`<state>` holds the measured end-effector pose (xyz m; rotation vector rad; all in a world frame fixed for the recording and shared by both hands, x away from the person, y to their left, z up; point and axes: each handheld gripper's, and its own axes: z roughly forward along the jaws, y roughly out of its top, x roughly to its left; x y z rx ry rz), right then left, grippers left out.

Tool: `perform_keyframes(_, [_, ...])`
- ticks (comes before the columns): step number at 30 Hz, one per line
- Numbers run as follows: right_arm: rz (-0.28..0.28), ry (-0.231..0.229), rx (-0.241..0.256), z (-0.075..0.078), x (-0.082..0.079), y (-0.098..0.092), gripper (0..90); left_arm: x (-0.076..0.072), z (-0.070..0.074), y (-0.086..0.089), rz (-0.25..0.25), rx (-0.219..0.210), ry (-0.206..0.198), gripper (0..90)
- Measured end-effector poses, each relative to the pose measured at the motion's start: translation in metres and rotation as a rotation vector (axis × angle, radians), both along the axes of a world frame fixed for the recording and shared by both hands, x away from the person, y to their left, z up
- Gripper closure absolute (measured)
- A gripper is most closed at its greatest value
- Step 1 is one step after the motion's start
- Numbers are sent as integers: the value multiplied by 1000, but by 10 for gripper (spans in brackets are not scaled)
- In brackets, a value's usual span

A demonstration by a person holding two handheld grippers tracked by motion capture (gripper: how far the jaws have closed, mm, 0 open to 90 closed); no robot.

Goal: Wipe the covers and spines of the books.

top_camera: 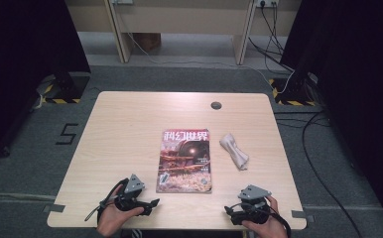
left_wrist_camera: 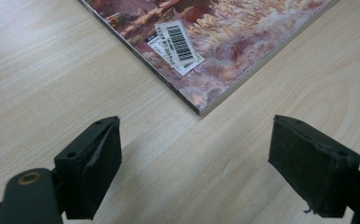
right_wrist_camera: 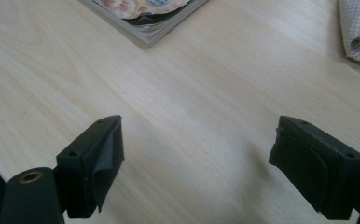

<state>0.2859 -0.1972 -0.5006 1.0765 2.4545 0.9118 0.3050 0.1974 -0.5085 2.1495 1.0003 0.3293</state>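
Magazine (top_camera: 185, 160) flat at frame centre on table (top_camera: 120, 129), crumpled cloth (top_camera: 234, 150) just right of it. Left gripper (top_camera: 152, 203) lower left, jaws apart, aimed at magazine's near corner (left_wrist_camera: 201, 109). Right gripper (top_camera: 227, 212) lower right, jaws apart, empty. Risk: thin cover lies flush on wood, so pads (left_wrist_camera: 92, 172) may slide over the edge, push magazine away, or crease corner.

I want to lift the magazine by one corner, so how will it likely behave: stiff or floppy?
The magazine looks thin and soft-bound, so it would probably droop when lifted by a corner. Its cover seems glossy, so the jaws might slip. It lies flat on the table, leaving little edge to get under.
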Motion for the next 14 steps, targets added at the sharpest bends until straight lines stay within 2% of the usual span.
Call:
perform_keyframes(6, [20, 14, -11, -1, -1, 3, 169, 0, 0, -1, -3, 1, 1, 166])
perform_keyframes(14, [5, 16, -18, 1, 1, 1, 174, 0, -1, -1, -7, 3, 2, 166])
